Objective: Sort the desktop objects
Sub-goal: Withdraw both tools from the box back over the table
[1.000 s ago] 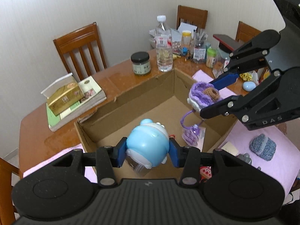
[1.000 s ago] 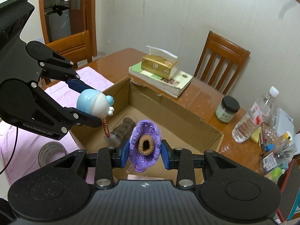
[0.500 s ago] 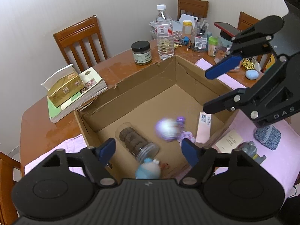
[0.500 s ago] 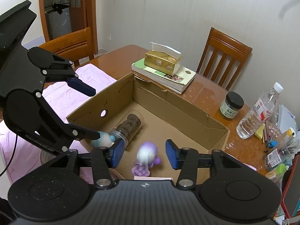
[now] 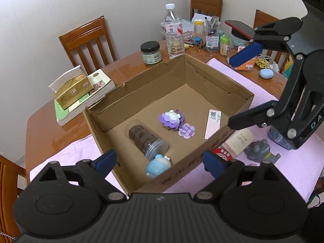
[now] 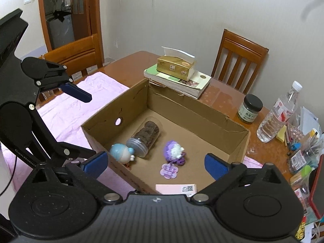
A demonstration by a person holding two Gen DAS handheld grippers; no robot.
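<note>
- Left gripper [image 5: 160, 162]: jaws opening, nothing between the pads; it hangs over the near wall of the cardboard box [image 5: 239, 90].
- Right gripper [image 6: 156, 163]: jaws opening too, empty, over its own near edge of the box.
- Blue round toy [image 5: 159, 166]: inside the box, in the near corner, just below and ahead of the left gripper, touching or almost touching the lid of the clear jar [image 5: 145, 136] that lies on its side.
- Purple crochet toy [image 6: 174, 149]: on the box floor mid-way, ahead of the right gripper, its flower tag [image 6: 169, 170] lying flat beside it.
- Pink flat pack [image 5: 212, 124]: rests inside against the box wall.
- Judgement: four items are in the box, so the sort is partly done.
- Left outside, on the pink cloth [image 5: 261, 95] beside the box: a red toy [image 5: 222, 154], a beige card [image 5: 241, 141], a grey elephant figure [image 5: 259, 150] and a speckled knitted piece [image 5: 277, 139] (half hidden behind the right gripper).
- Farther off: a pale blue pebble-like item [image 5: 266, 73] near the table clutter; whether it belongs to the sort I cannot tell.
</note>
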